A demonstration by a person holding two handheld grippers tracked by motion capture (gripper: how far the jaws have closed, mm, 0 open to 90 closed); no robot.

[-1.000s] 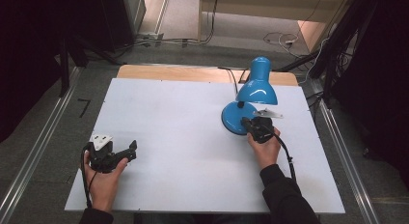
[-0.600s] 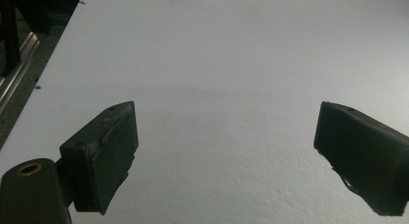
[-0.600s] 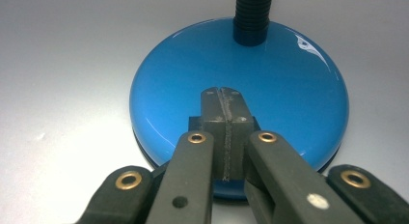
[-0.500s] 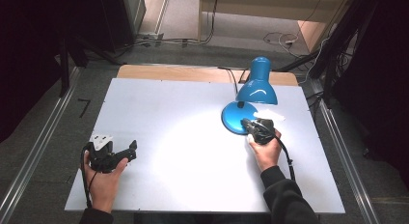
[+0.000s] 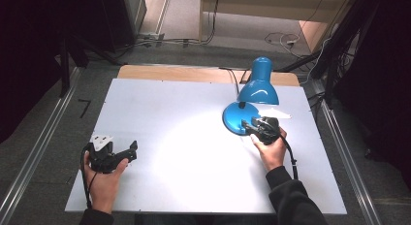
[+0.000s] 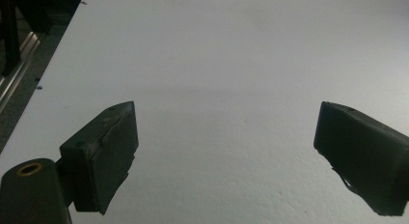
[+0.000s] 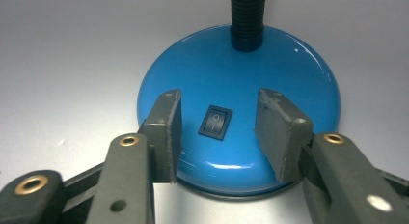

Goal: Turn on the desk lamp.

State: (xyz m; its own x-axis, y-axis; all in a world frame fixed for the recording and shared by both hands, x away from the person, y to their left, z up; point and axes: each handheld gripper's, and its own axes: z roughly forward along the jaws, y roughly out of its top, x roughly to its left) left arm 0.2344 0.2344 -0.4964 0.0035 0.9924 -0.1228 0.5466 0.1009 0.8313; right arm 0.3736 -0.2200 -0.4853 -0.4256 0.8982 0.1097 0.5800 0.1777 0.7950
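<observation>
Blue desk lamp (image 5: 256,96) stands directly ahead of my right gripper (image 5: 250,124), its round base (image 7: 238,103) just under and between the jaws. The jaws have just been opening and now stand apart on either side of the black rocker switch (image 7: 215,122), with nothing pinched between them. A bright pool of light lies on the white table (image 5: 184,152) left of the base, so I judge the lamp to be on and the switching step done. What seems left is to draw the right gripper clear. My left gripper (image 5: 127,151) rests near the table's front left edge, far from the lamp, jaws wide apart over bare tabletop, holding nothing.
</observation>
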